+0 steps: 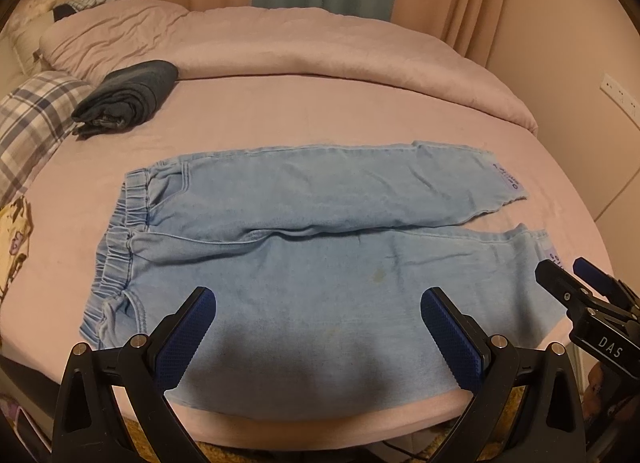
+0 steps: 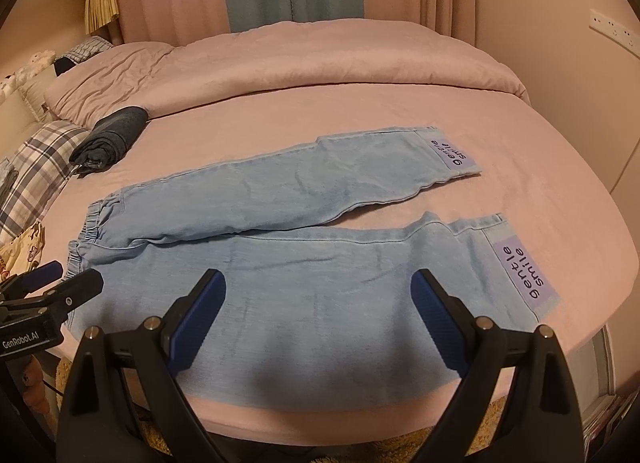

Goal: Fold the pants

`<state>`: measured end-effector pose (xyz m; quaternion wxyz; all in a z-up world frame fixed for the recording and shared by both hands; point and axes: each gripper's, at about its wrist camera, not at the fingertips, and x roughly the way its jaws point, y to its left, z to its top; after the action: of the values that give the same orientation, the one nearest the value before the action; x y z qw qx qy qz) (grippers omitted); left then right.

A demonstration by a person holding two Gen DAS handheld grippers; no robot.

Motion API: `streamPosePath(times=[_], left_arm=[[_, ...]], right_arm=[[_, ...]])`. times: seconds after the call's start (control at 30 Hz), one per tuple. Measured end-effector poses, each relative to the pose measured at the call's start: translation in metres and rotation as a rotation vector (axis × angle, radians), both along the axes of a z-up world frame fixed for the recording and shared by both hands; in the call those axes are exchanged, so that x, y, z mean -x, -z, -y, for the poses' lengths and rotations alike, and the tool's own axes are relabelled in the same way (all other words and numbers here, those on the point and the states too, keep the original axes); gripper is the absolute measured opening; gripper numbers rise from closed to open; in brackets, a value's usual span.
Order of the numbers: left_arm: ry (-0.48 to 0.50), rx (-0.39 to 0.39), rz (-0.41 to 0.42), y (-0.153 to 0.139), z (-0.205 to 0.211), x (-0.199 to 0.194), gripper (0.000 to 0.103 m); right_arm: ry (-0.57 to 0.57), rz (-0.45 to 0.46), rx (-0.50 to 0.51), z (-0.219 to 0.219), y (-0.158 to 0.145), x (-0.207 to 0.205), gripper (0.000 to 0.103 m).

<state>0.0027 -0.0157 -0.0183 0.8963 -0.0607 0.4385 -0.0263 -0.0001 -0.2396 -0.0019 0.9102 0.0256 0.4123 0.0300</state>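
Light blue denim pants (image 1: 304,263) lie flat on the pink bed, waistband to the left, both legs stretched to the right; they also show in the right wrist view (image 2: 320,263). Each cuff carries a purple "gentle smile" label (image 2: 524,275). My left gripper (image 1: 318,327) is open and empty, hovering over the near leg by the bed's front edge. My right gripper (image 2: 318,311) is open and empty over the same leg, further toward the cuffs. The right gripper shows in the left wrist view (image 1: 568,275), and the left gripper shows in the right wrist view (image 2: 60,279).
A folded dark garment (image 1: 128,97) lies at the back left of the bed. A plaid pillow (image 1: 32,123) sits at the left edge. A rolled pink duvet (image 1: 300,47) runs along the back. Curtains hang behind. The bed's front edge (image 1: 320,423) is just below the grippers.
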Motion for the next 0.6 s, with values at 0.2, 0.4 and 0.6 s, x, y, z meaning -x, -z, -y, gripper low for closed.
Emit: streamPosePath(times=[0.2,0.4,0.6], left_arm=[[0.005,0.004,0.001,0.0001,0.0002,-0.0005,0.103],[0.005,0.008,-0.002,0.0007,0.0000,-0.0007,0.103],[0.009,0.009,-0.009,0.0023,0.0012,-0.0019,0.103]], right_arm=[[0.006,-0.002,0.002,0.0023,0.0009,0.0009,0.095],[0.010,-0.008,0.003,0.0035,0.0021,0.0002,0.095],[0.016,-0.009,0.002,0.0066,0.0028,-0.0005,0.095]])
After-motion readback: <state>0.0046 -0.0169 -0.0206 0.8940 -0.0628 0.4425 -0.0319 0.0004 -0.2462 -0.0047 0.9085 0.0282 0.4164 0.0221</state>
